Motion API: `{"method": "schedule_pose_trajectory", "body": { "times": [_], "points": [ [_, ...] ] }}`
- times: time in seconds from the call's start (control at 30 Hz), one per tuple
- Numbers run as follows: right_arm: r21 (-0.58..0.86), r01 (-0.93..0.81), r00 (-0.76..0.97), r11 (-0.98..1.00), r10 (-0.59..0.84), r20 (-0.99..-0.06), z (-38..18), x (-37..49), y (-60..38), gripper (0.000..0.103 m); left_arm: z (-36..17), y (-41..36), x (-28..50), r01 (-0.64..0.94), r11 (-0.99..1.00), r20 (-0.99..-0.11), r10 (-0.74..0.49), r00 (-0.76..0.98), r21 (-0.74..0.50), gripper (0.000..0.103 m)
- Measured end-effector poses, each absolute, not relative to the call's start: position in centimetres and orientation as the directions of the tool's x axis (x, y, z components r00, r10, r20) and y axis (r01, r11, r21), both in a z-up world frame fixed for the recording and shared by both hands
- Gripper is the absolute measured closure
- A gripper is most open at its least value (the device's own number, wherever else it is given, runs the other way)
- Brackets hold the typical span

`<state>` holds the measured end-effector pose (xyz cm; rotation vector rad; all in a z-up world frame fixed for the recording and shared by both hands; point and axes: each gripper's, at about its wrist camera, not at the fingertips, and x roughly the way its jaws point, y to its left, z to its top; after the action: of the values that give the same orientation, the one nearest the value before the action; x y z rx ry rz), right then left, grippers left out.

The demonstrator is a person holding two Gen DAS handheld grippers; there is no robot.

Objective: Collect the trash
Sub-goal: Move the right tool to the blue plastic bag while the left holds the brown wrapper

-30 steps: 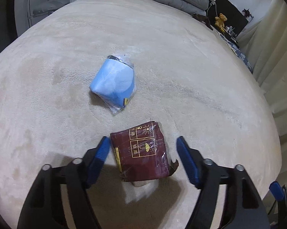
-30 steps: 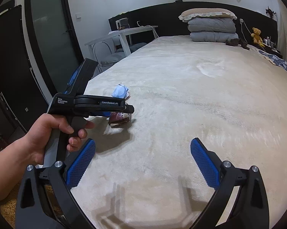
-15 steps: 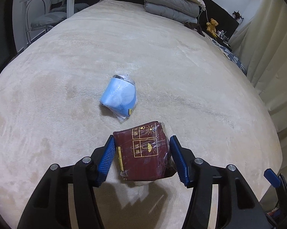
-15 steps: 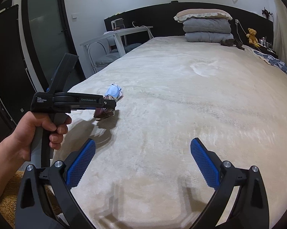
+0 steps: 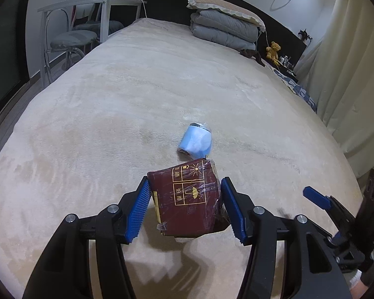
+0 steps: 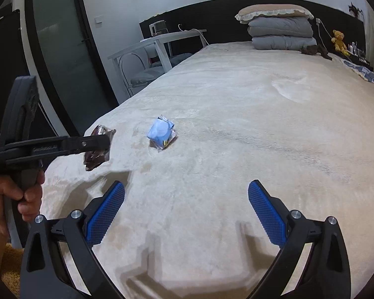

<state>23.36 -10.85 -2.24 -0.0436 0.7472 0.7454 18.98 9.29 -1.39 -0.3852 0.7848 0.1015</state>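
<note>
The left gripper [image 5: 185, 208] clamps a dark red box [image 5: 189, 199] by its two flat sides, lifted clear of the bed [image 5: 112, 99]. Film-wrapped card, it looks light, fairly stiff and slippery. Just beyond, a blue packet [image 5: 195, 143] lies on the bed, probably soft and crinkly. The right gripper [image 6: 185, 218] hovers wide apart, empty. No bin shows.

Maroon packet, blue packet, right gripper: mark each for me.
Maroon packet [image 5: 189, 199]: left wrist view, its printed top face.
Blue packet [image 6: 160, 132]: right wrist view, middle of its blue face.
Right gripper [image 6: 187, 214]: right wrist view, midway between its open fingertips.
</note>
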Motion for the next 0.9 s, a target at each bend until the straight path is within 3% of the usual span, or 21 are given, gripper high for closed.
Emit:
{"method": "schedule_pose_trajectory", "body": {
  "times": [0.17, 0.9],
  "points": [
    [0.215, -0.646, 0.471, 0.733, 0.604, -0.643, -3.5, 25.5, -7.5, 0.004, -0.9, 10.2, 17.1, -0.234, 0.922, -0.694, -0.05, 0.718, -0.309, 0.048],
    [-0.05, -0.748, 0.502, 0.661, 0.516, -0.694, -6.6, 31.2, 4.5, 0.004, -0.5, 12.5, 14.7, -0.265, 0.895, -0.671, -0.051, 0.74, -0.36, 0.048]
  ]
}}
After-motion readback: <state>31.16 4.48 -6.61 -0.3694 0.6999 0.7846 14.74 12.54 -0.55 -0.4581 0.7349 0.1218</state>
